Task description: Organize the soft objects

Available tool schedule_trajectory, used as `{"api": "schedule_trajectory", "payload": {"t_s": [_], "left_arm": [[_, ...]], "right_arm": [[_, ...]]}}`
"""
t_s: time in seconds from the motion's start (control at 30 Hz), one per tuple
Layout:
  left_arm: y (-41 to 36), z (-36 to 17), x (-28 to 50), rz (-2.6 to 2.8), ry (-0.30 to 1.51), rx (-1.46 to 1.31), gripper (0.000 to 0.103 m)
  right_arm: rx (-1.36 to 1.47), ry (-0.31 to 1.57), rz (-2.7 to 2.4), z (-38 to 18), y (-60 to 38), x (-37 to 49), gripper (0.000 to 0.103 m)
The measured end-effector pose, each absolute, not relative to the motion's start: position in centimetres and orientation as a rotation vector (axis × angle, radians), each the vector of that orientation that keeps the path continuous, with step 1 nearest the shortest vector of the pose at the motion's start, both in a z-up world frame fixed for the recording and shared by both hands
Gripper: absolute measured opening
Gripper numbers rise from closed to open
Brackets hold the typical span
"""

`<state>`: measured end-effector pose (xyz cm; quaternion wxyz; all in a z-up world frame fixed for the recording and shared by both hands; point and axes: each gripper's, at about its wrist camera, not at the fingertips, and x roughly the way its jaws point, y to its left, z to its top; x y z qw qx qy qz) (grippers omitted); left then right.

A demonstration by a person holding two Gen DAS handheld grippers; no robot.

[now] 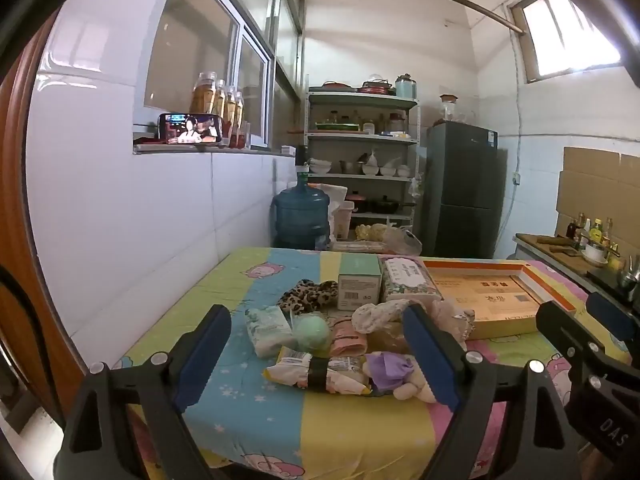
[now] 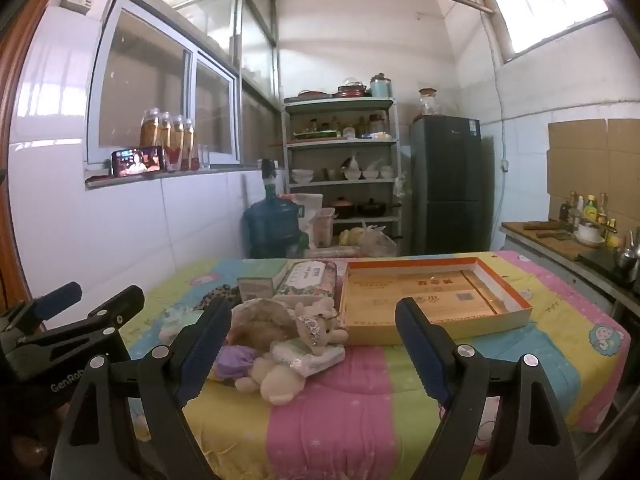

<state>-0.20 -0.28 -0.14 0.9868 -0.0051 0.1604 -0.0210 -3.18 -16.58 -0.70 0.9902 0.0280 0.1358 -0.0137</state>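
A pile of soft objects lies on the colourful striped cloth (image 1: 248,400): a leopard-print cloth (image 1: 308,295), a green ball (image 1: 313,333), a pink roll (image 1: 349,339), a wrapped packet (image 1: 320,372) and a plush toy with a purple part (image 1: 394,372), which also shows in the right wrist view (image 2: 276,378). An open orange-rimmed box (image 2: 436,296) lies to the right of the pile. My left gripper (image 1: 316,354) is open and empty, above and short of the pile. My right gripper (image 2: 314,344) is open and empty, short of the pile and box.
A green carton (image 1: 359,280) and a tissue pack (image 1: 410,278) stand behind the pile. Beyond the table are a blue water jug (image 1: 301,216), shelves (image 1: 360,152) and a dark fridge (image 1: 460,188). A counter with bottles (image 2: 576,232) runs along the right.
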Motion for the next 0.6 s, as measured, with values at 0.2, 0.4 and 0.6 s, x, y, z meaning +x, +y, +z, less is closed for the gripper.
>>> {"api": "schedule_trajectory", "payload": {"t_s": [0.2,0.4,0.6], "left_arm": [[-0.06,-0.1,-0.32,-0.042,0.326,-0.013,0.088],[-0.06,-0.14,-0.35,-0.043,0.326,-0.013,0.088],[-0.13,-0.12,-0.37,-0.04,0.327,-0.014,0.088]], "right_arm": [[0.055,0.274,-0.027,-0.66,-16.56,-3.19,0.085],[0.055,0.274,-0.027,-0.57,-16.56,-3.32,0.085],[0.055,0.274,-0.028,-0.58,-16.52,-3.33,0.085]]}}
